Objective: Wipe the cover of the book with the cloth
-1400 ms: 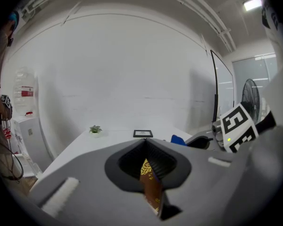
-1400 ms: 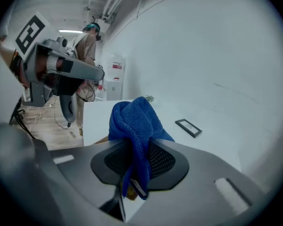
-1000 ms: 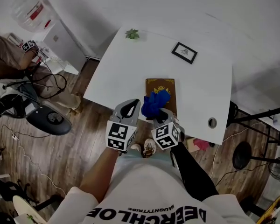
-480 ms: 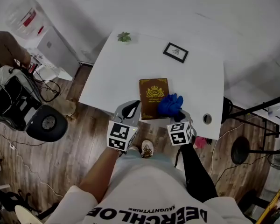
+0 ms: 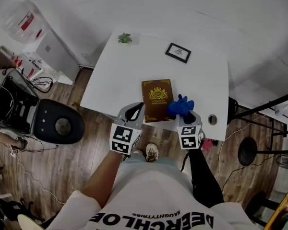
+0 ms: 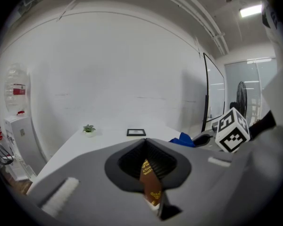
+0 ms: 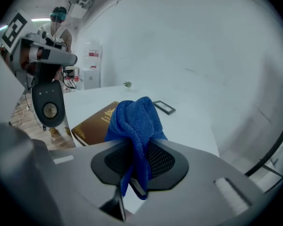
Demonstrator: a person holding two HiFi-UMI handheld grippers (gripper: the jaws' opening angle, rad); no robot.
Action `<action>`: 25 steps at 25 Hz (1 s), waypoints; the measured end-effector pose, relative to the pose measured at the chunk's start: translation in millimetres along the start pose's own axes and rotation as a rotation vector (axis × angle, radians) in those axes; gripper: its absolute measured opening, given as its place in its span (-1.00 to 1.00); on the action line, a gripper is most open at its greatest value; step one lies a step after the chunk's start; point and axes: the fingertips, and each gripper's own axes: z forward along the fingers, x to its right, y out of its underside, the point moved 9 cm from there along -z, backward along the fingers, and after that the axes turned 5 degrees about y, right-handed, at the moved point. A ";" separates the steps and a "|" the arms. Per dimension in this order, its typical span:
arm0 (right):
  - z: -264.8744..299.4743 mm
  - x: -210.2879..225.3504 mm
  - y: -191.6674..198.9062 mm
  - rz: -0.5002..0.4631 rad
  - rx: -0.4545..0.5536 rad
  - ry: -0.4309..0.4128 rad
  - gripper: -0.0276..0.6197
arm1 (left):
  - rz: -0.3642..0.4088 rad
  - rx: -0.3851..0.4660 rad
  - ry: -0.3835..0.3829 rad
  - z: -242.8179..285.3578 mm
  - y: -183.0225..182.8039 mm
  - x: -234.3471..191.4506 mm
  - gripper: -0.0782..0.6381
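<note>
A brown book (image 5: pixel 157 99) with a gold crest lies flat near the front edge of the white table (image 5: pixel 120 75). My right gripper (image 5: pixel 186 118) is shut on a bunched blue cloth (image 5: pixel 180 106), which hangs just off the book's right edge. In the right gripper view the cloth (image 7: pixel 134 121) stands up out of the jaws, with the book (image 7: pixel 95 122) to its left. My left gripper (image 5: pixel 130 113) hovers at the table's front edge, left of the book, shut with nothing in it. A sliver of the book (image 6: pixel 152 192) shows past its jaws.
A small framed picture (image 5: pixel 178 52) and a tiny potted plant (image 5: pixel 124 38) sit at the table's far side. A round cable hole (image 5: pixel 212 120) is at the front right corner. An office chair (image 5: pixel 57 127) stands on the wooden floor at left, a water dispenser (image 5: pixel 24 23) beyond it.
My right gripper has carried the cloth rightward, from over the book's lower cover to beside its right edge. The left gripper has stayed put. The chair at left has shifted.
</note>
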 end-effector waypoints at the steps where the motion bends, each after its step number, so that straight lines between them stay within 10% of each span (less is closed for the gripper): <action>1: -3.0 -4.9 -6.9 -0.005 0.027 -0.013 -0.68 | -0.002 0.001 -0.001 -1.4 0.2 -1.1 -0.62; 7: -16.0 -53.6 -35.8 -0.041 0.122 -0.137 -0.68 | -0.007 0.001 -0.003 -12.5 1.1 -8.3 -0.62; 13: -7.2 -109.4 -22.1 -0.188 -0.043 -0.289 -0.68 | -0.012 -0.003 0.003 -20.1 -2.5 -15.2 -0.62; 25: -2.3 -42.3 14.1 -0.045 -0.174 -0.083 -0.68 | 0.018 -0.016 0.034 -9.9 1.3 -18.2 -0.62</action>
